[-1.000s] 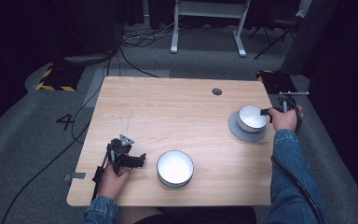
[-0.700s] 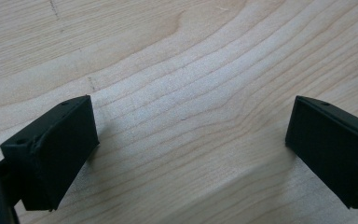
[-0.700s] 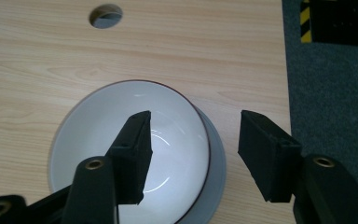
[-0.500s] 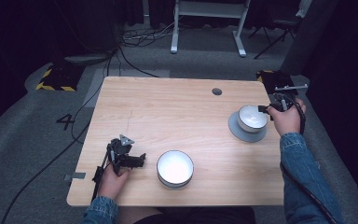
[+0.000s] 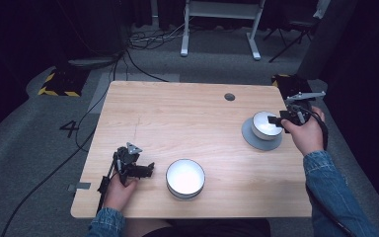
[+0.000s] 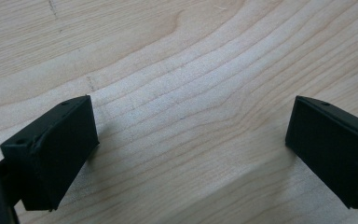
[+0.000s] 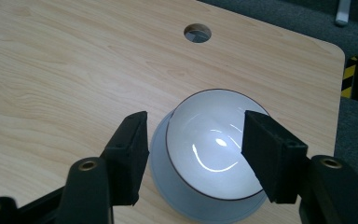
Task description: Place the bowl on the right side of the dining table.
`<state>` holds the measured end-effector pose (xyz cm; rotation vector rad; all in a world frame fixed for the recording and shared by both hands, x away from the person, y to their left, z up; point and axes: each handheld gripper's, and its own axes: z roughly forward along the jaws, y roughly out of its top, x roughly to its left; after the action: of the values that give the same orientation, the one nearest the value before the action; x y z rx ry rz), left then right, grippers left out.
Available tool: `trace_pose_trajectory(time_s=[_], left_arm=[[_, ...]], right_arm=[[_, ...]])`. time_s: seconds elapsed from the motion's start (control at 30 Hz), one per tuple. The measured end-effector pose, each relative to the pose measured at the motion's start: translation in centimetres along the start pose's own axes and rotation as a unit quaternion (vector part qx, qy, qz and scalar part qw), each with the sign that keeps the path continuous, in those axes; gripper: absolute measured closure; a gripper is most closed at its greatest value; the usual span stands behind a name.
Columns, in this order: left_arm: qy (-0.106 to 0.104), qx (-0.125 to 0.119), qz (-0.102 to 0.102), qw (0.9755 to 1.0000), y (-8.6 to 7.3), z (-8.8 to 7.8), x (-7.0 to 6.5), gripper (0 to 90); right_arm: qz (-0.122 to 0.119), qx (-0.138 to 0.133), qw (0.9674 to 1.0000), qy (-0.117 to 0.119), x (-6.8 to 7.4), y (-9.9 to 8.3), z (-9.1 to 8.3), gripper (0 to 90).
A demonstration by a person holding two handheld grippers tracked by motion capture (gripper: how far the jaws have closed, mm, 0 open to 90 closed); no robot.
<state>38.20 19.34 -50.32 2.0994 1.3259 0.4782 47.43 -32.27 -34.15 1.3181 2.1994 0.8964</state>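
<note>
The right hand-held gripper (image 7: 193, 154) hangs wide open over a white bowl (image 7: 212, 142) standing on a grey plate (image 5: 261, 139). The left hand-held gripper (image 6: 191, 149), also wide open and empty, is low over the tabletop (image 5: 177, 113), beside another bowl (image 5: 185, 177).

blue denim sleeves (image 5: 335, 192) cover both forearms. the black left tongs (image 5: 137, 170) carry a grey three-cornered plate on top and a trailing black cable; the black right tongs (image 7: 193, 149) have flat rectangular jaws with small screw holes and round brass-coloured fasteners.
</note>
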Motion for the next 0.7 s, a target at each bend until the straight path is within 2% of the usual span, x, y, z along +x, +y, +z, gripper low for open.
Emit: trace_pose_trajectory(time_s=[0.2,0.4,0.53,0.7], left_arm=[[-0.001,0.0,0.0,1.0,0.0,0.0,0.0,2.3],[0.0,0.0,0.0,1.0,0.0,0.0,0.0,2.3],[0.0,0.0,0.0,1.0,0.0,0.0,0.0,2.3],[-0.001,0.0,0.0,1.0,0.0,0.0,0.0,2.3]], right_arm=[[-0.003,0.006,0.9999,0.008,1.0,-0.4,-1.5,41.0],[-0.029,0.016,0.9992,0.024,2.7,-0.8,-2.6,39.9],[-0.051,0.025,0.9983,0.007,3.3,-1.2,-2.9,39.0],[-0.067,0.026,0.9973,0.014,4.1,-2.2,-3.6,38.6]])
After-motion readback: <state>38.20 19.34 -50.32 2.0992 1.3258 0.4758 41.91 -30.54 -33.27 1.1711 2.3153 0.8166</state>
